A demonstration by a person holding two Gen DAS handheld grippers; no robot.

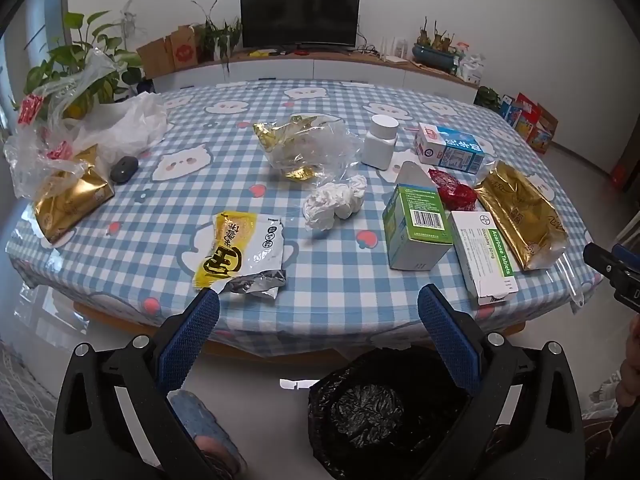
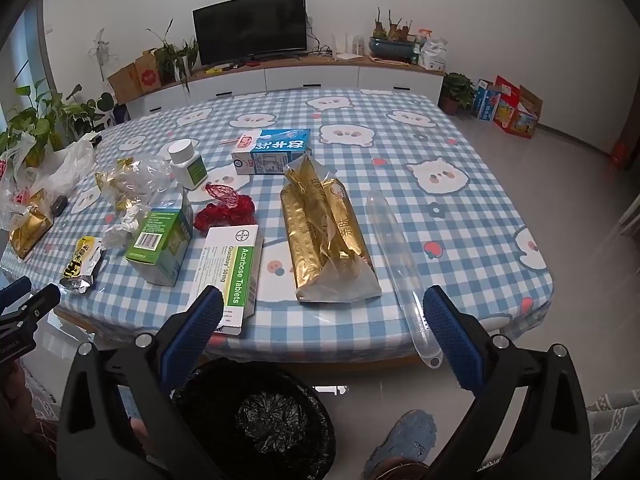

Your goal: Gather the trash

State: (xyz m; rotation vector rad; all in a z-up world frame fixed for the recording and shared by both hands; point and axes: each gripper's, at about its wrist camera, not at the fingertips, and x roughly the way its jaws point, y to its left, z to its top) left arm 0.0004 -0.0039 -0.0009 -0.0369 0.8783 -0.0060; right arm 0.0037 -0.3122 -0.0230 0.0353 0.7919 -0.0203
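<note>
A: Two grippers, both spread wide, nothing between the jaws. Left gripper (image 1: 319, 308) and right gripper (image 2: 324, 308) hang off the near edge of the table (image 1: 340, 292), both tipped down toward it. Bin with black liner (image 1: 372, 408) sits on the floor below, between them.

B: Nearest trash to each?

A: Left: the yellow-and-white snack wrapper (image 1: 240, 252), torn foil end toward us, just beyond the left finger, slightly left of centre. Long axis runs near to far. Right: the white tablet box (image 2: 230, 276), its near end just beyond the left finger, long axis also near to far, leaning left at the near end. Clear plastic tube (image 2: 400, 264) lies by the right finger, overhanging the near edge.

B: Counts?

A: Boxes: three — tablet box, green box (image 2: 162, 246), blue-and-white carton (image 2: 272, 152). One white bottle (image 2: 188, 164). Gold bags: two flat ones, gold bag (image 2: 324, 236) at the right and gold packet (image 1: 68, 204) at the far left; plus one clear crumpled bag with gold scraps (image 1: 308, 148). One tissue wad (image 1: 336, 202), one red wrapper (image 2: 226, 208), one dark mouse (image 1: 124, 168).

B: Judgement?

A: The wrapper suits the left gripper and the tablet box the right; each is a short reach forward, then a drop back into the bin.
</note>
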